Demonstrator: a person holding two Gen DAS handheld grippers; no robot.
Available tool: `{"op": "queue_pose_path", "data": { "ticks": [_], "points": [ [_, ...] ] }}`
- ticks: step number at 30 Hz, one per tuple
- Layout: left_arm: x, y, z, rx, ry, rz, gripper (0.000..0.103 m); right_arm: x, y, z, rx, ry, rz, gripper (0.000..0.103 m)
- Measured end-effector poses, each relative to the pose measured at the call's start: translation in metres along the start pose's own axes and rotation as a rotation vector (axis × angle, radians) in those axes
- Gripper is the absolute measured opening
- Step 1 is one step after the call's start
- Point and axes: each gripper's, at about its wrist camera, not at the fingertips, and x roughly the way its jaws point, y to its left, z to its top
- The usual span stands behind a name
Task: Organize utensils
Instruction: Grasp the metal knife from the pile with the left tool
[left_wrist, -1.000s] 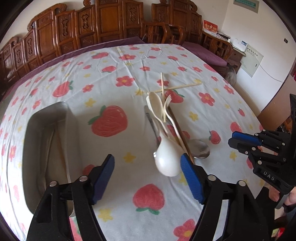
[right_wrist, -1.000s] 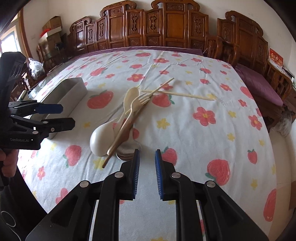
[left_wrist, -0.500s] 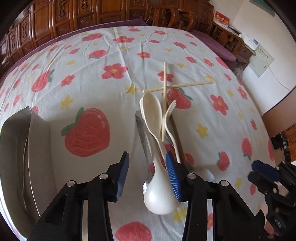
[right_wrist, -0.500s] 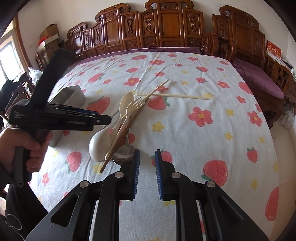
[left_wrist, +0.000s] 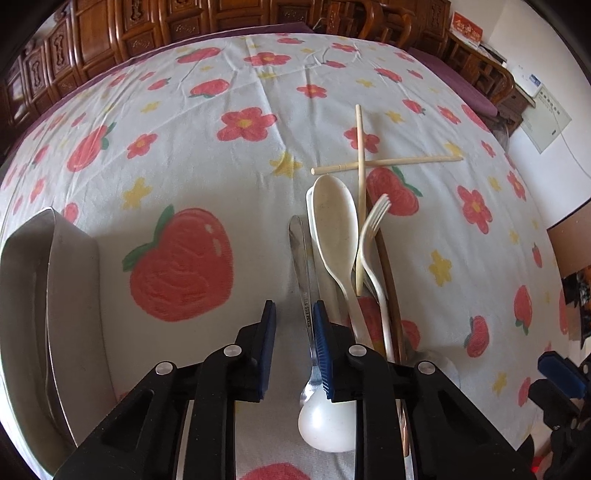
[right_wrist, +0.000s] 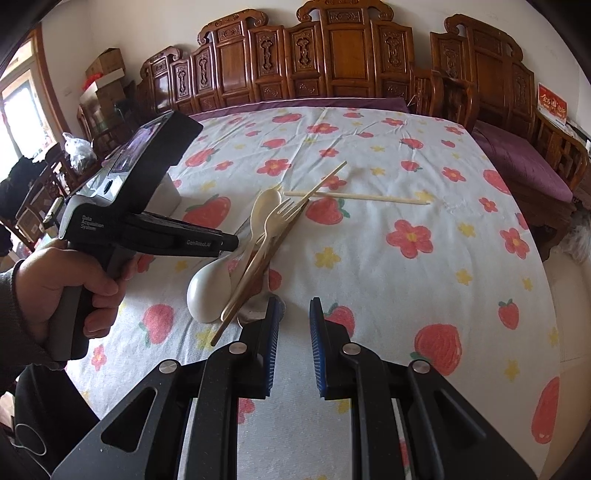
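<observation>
Left tongs moved in from above the tray side, dropped low over the near end of the utensil pile, and went from wide open to narrow. Jaws are closing now, with the steel spoon handle between them; its right pad sits against the handle, the left pad looks apart from it, so not yet a firm grip as far as I can tell. Right tongs hold nothing, jaws nearly shut with a narrow gap, hovering over the cloth just beside the pile, same spot as 1 second ago.

Pile sits mid-counter on the strawberry tablecloth: white ladle-type spoon on top, its big bowl end nearest the person, a second pale handle under it, a white plastic fork, a dark wooden stick running alongside, and 2 light chopsticks crossed at the far end. All overlap and touch. A second steel spoon bowl seems to peek out under the pile in the right view, partly hidden.

Metal tray stands on the counter to the left, well apart from the pile. Its inside is mostly out of view; can't tell what is in it.

Progress, my read: early. Every visible utensil is on the cloth, unsorted. Steel spoon looks like the current pick; the rest remain to move to the tray.
</observation>
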Motion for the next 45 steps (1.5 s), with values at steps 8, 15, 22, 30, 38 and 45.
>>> {"op": "queue_pose_path", "data": {
  "ticks": [8, 15, 22, 30, 38, 45],
  "points": [
    [0.0, -0.006, -0.001, 0.05, -0.014, 0.044, 0.006, -0.002, -0.002, 0.0, 0.004, -0.003, -0.001, 0.019],
    [-0.011, -0.001, -0.011, 0.068, -0.028, 0.04, 0.001, 0.002, 0.002, -0.002, -0.01, 0.007, -0.006, 0.019],
    [-0.026, 0.007, -0.01, 0.048, -0.057, 0.014, 0.001, 0.004, 0.007, -0.004, -0.027, 0.011, -0.011, 0.019],
    [-0.053, 0.025, -0.018, 0.016, -0.129, -0.017, 0.001, 0.007, 0.008, -0.006, -0.03, 0.019, -0.009, 0.019],
    [-0.098, 0.014, -0.024, 0.051, -0.192, -0.088, 0.001, 0.007, 0.012, -0.007, -0.043, 0.021, -0.013, 0.019],
    [-0.118, 0.019, -0.025, 0.064, -0.22, -0.064, 0.001, 0.005, 0.02, -0.006, -0.047, 0.017, 0.008, 0.019]
  ]
}}
